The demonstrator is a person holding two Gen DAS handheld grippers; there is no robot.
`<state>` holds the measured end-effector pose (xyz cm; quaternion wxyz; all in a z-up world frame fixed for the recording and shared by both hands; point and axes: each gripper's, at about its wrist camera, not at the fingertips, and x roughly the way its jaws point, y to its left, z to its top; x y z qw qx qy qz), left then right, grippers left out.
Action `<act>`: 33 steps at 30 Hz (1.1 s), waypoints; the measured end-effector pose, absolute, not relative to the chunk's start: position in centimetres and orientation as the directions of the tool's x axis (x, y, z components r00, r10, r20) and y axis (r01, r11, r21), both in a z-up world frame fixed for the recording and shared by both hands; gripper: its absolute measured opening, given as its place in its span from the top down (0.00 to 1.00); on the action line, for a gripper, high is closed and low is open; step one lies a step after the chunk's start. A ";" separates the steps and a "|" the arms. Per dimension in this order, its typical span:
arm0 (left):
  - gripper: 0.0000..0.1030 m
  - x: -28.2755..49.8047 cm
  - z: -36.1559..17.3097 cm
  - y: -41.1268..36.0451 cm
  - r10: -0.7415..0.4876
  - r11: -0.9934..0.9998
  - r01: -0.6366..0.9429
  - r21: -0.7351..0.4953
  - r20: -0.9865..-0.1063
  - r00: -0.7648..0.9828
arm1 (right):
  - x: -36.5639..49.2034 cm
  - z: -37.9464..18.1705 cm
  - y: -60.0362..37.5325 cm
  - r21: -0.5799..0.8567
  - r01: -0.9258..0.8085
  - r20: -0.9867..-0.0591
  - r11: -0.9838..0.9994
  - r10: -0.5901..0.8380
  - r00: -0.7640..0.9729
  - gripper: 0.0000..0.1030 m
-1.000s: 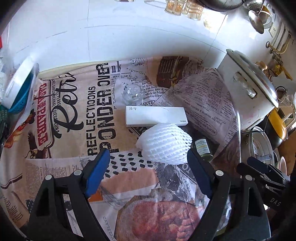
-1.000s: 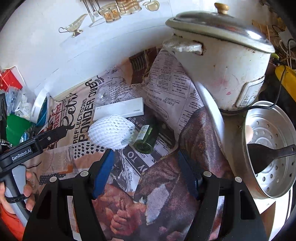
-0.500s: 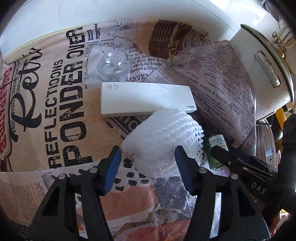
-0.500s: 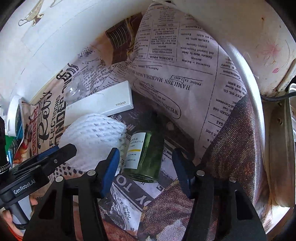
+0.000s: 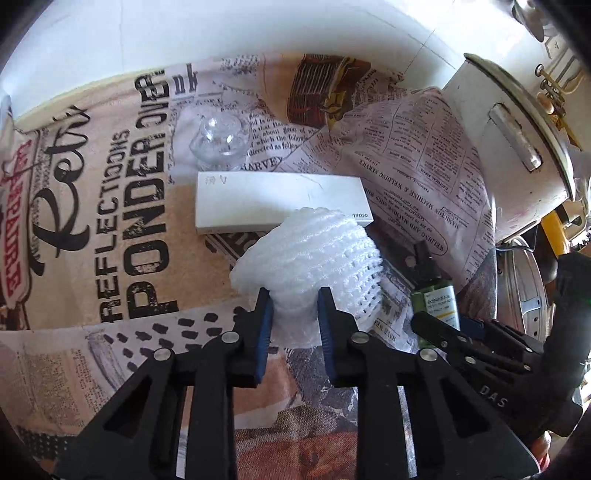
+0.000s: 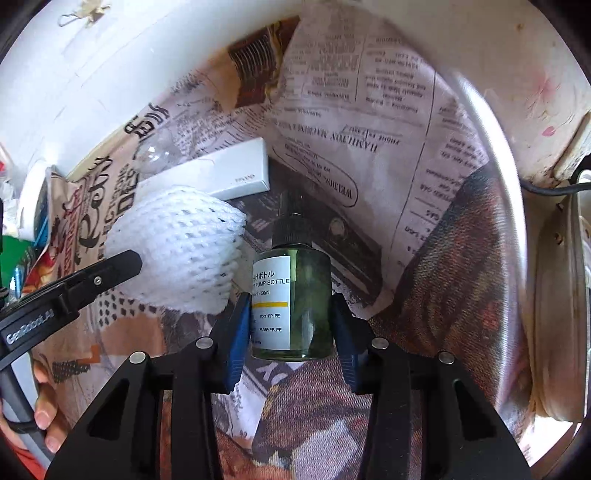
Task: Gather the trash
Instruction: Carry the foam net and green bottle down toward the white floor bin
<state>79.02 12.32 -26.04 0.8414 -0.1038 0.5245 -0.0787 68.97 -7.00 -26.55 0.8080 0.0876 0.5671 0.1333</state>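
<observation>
A white foam fruit net (image 5: 310, 254) lies on the newspaper-print cloth (image 5: 110, 229). My left gripper (image 5: 294, 306) is shut on its near end, squeezing the foam between the blue pads. The net also shows in the right wrist view (image 6: 177, 254). A small green pump bottle (image 6: 295, 299) lies on its side, cap pointing away. My right gripper (image 6: 290, 314) has its pads on both sides of the bottle, against or nearly against it. A white flat box (image 5: 280, 208) and a clear glass jar (image 5: 221, 140) lie behind the net.
A white rice cooker (image 5: 517, 147) stands at the right, against a raised fold of newspaper (image 6: 369, 122). A metal steamer pan (image 6: 561, 317) sits at the far right. A white tiled wall (image 5: 221, 33) is behind. The left gripper's body (image 6: 66, 295) is close at the left.
Both grippers moved forward and down. The left jaws closed on the foam net. The right jaws narrowed around the green bottle.
</observation>
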 end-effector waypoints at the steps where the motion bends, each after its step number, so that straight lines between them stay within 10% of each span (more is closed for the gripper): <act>1: 0.79 78.7 -25.4 12.2 -0.232 0.968 0.021 -0.249 -0.862 0.451 | 68.8 -26.0 -7.1 0.293 -0.125 -0.888 0.948 0.318 0.332 0.62; 33: 0.79 52.5 -13.2 9.0 0.003 0.984 -0.127 -0.127 -0.694 0.720 | 50.0 -12.8 -11.6 0.327 -0.379 -0.699 0.866 0.491 0.520 0.62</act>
